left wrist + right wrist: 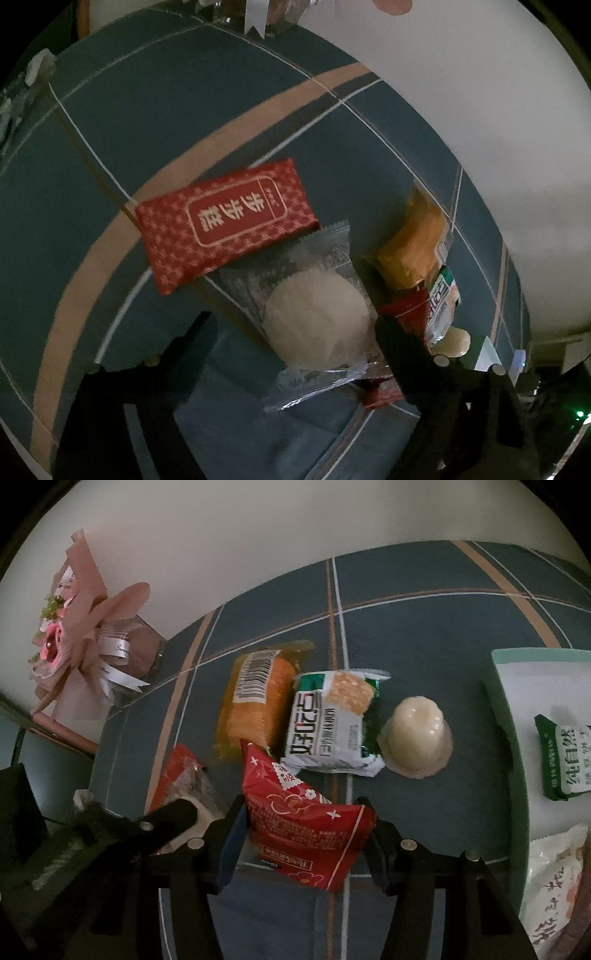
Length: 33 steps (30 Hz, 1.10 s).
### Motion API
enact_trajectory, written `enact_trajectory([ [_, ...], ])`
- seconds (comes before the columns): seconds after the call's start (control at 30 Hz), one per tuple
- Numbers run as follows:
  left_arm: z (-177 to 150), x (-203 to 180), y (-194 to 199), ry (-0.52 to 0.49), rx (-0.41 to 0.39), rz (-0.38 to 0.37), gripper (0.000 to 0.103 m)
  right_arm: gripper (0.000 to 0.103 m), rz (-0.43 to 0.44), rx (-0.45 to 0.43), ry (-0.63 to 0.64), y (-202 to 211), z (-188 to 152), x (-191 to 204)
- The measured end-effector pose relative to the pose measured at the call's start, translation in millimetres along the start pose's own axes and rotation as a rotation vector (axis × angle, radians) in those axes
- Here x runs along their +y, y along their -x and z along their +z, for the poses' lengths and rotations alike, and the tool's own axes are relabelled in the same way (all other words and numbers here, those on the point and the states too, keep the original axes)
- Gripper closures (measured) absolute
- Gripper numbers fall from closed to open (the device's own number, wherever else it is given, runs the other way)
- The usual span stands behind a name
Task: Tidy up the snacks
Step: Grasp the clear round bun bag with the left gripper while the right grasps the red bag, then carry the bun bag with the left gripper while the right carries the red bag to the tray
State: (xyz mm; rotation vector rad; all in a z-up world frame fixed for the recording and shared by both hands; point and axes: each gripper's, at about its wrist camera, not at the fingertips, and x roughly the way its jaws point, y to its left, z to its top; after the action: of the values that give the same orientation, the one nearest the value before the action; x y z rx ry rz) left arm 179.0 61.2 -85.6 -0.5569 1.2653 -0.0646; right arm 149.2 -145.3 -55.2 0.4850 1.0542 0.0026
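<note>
The right gripper (303, 834) pinches a red snack packet (299, 823) between its fingers. Just past its fingertips lie a green-and-white packet (328, 727), an orange packet (255, 705) and a pale jelly cup (415, 734). The left gripper (295, 328) stands spread around a clear-wrapped round cake (317, 321), pads not visibly pressing. Beyond its fingertips lies a red patterned packet (225, 225) on the blue checked cloth (147, 122).

Bare tablecloth (110, 147) left of red packet (225, 221); snacks crowded right.
</note>
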Motion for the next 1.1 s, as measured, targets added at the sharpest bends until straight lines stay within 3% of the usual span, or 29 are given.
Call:
enact_trajectory([
  [0.03, 0, 0, -1, 0.001, 0.002, -0.004, 0.017, 0.043, -0.002, 0.004, 0.000, 1, -1, -2],
  [0.17, -1, -3, -1, 0.002, 0.003, -0.041, 0.037, 0.043, -0.007, 0.015, 0.010, 2, -2, -1],
  [0.3, -4, -7, 2, -0.007, -0.006, -0.036, 0.042, 0.043, -0.006, 0.016, 0.022, 1, -3, 1],
  [0.73, -12, -9, 19, 0.009, -0.029, 0.010, 0.047, 0.048, 0.023, 0.015, 0.016, 8, -5, -2],
  [1.1, -21, -33, 44, -0.020, -0.092, -0.002, 0.047, 0.048, 0.034, -0.016, -0.022, 45, 2, -19],
])
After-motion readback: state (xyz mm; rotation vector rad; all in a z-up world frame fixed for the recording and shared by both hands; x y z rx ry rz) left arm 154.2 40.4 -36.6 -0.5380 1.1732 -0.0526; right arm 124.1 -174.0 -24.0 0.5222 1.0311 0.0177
